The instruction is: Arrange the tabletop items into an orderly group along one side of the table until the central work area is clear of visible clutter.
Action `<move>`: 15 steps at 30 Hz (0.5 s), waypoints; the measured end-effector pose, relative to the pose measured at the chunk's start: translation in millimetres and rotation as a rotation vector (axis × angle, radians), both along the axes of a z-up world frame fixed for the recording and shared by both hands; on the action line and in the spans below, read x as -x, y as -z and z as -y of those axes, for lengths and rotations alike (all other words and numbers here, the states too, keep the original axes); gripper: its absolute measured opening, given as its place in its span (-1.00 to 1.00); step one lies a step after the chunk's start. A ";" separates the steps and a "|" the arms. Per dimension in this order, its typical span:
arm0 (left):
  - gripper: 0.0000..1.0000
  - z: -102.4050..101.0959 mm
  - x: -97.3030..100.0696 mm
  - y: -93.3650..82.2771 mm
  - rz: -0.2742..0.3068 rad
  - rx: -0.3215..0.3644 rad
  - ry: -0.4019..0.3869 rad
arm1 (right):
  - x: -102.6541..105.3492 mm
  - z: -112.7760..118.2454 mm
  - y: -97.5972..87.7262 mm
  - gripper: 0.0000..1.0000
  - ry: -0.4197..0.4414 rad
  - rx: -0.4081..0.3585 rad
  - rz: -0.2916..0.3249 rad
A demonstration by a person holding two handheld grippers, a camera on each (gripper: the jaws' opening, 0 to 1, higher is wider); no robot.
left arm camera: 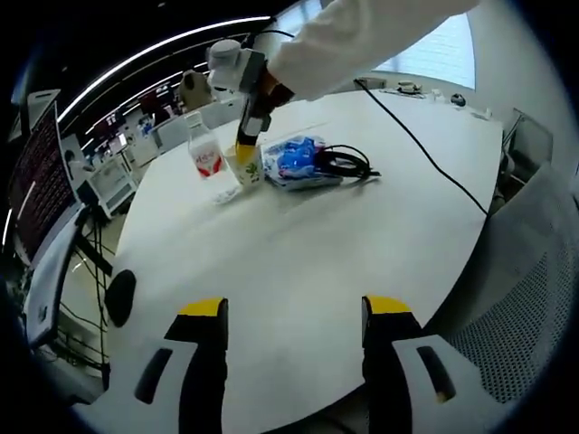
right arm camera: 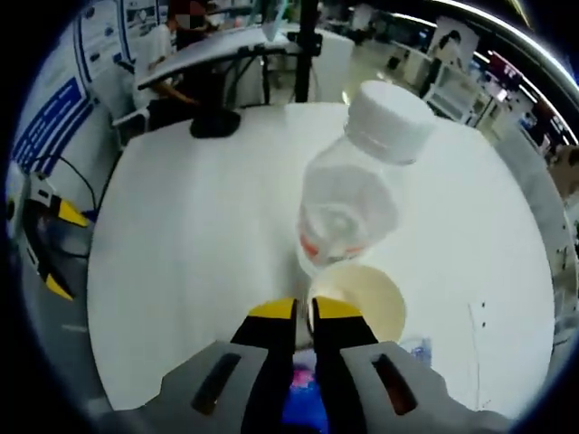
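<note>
On the white round table (left arm camera: pixel 298 262), a small paper cup (left arm camera: pixel 247 168) with a green print stands beside a clear water bottle (left arm camera: pixel 204 148) with a red label. My right gripper (left arm camera: pixel 246 143), held by an arm in a white sleeve, comes down from above and is shut on the cup's rim. In the right gripper view the yellow-tipped right gripper (right arm camera: pixel 305 312) pinches the near rim of the cream cup (right arm camera: pixel 362 303), and the white-capped bottle (right arm camera: pixel 357 185) stands just behind it. My left gripper (left arm camera: pixel 289 312) hovers open over the near table edge, holding nothing, and appears as the left gripper (right arm camera: pixel 54 251) at the table's side.
A blue packet (left arm camera: pixel 298 161) and a coiled black cable (left arm camera: pixel 345 164) lie right of the cup; a thin black cord (left arm camera: pixel 425 149) runs across the table. A black round object (left arm camera: pixel 119 297) sits at the left edge. A mesh chair (left arm camera: pixel 511 307) stands at the right.
</note>
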State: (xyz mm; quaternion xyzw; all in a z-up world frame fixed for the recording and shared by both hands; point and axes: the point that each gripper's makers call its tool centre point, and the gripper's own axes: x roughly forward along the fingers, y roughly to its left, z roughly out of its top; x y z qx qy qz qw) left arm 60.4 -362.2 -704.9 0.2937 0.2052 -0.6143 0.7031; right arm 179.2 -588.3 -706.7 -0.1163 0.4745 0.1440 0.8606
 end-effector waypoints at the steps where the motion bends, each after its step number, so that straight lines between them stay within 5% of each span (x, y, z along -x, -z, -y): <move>1: 0.19 0.1 -0.2 -0.5 0.002 0.002 0.000 | -0.7 0.5 -1.7 -0.67 0.000 0.002 0.010; 10: 0.20 1.2 0.0 -3.3 -0.004 0.018 -0.001 | 14.4 -3.7 -29.6 -0.25 0.032 -0.013 0.064; 15: 0.22 2.3 0.5 -4.9 -0.011 0.028 0.000 | 31.1 -11.1 -50.2 -0.22 0.069 -0.075 0.107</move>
